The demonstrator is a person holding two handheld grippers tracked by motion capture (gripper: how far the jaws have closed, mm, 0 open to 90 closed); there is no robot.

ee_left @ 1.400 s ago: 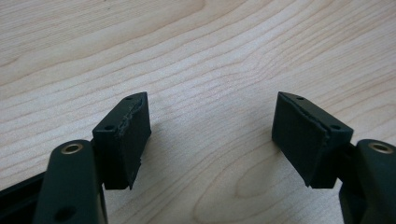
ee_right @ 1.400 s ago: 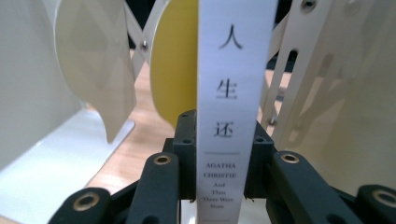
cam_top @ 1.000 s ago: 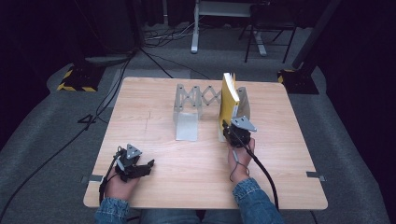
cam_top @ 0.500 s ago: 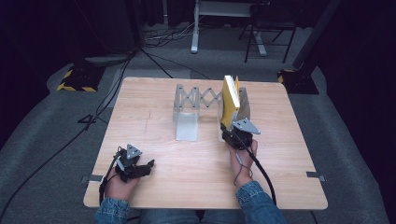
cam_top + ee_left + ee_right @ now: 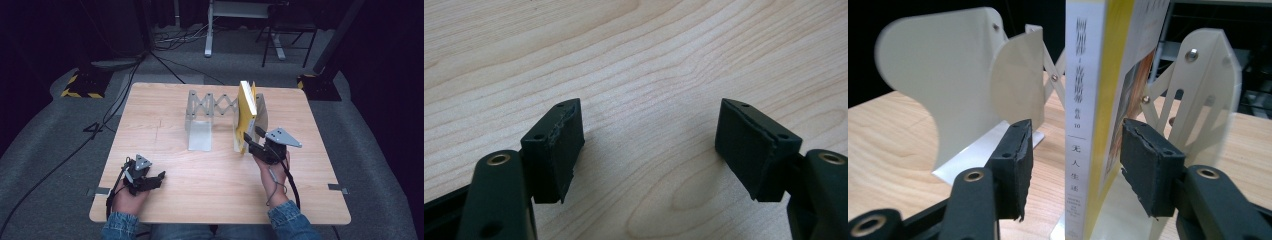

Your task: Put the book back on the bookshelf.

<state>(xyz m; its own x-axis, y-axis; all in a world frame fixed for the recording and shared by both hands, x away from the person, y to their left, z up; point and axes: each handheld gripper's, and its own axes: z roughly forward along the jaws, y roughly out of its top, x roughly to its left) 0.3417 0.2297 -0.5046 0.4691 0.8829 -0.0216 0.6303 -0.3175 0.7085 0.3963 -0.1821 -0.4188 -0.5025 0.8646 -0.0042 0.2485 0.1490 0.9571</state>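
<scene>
The top and the foot of the yellow book are cut off by the edges of the right gripper view, and the cover picture is too blurred to make out. In the high view the book hides part of the folding rack behind it. The person's arms are cut off at the bottom there. The small writing low on the book's spine is too blurry to read.

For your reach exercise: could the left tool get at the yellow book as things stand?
Probably not without moving: the left tool sits open near the table's front edge, the book stands far across.
</scene>
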